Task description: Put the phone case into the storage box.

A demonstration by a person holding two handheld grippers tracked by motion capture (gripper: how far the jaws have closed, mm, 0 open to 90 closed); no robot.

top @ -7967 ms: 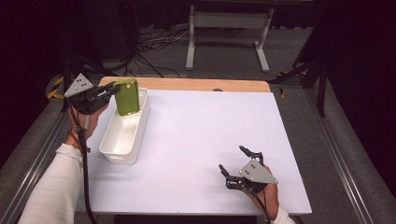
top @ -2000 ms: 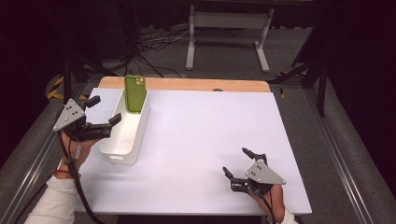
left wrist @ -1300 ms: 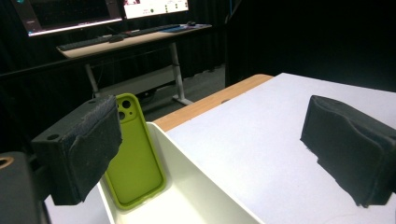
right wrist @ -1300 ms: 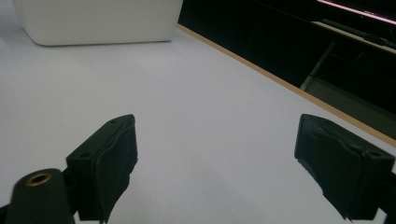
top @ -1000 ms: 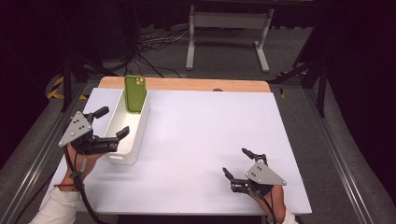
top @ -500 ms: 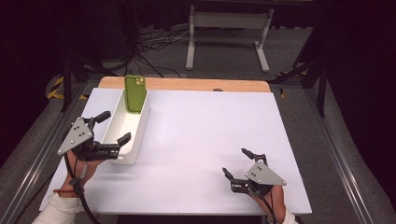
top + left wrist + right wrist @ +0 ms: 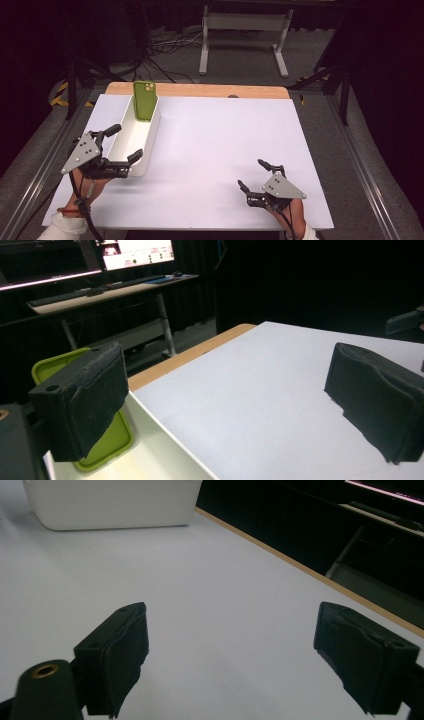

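A green phone (image 7: 145,100) stands on end, leaning against the far wall of a long white bin (image 7: 131,137) at the table's left side. My left gripper (image 7: 125,142) is open at the bin's near end, one jaw over the bin and one just outside its near corner, nothing between them. In the left gripper view the phone (image 7: 107,442) shows behind the left jaw, with the bin's rim (image 7: 165,445) below my open left gripper (image 7: 230,405). My right gripper (image 7: 252,173) rests open near the table's front right. The right gripper view has my open right gripper (image 7: 240,655) over bare table.
The white table top (image 7: 225,130) has a wooden strip (image 7: 200,90) along its far edge. The bin (image 7: 112,502) shows far off in the right gripper view. Beyond the table are a metal stand (image 7: 245,35) and cables on the floor; metal rails run along both sides.
My left gripper, which held the phone over the bin earlier, has let it go and drawn back along the bin toward the person. The phone stays leaning at the far end. The right gripper has hardly moved.
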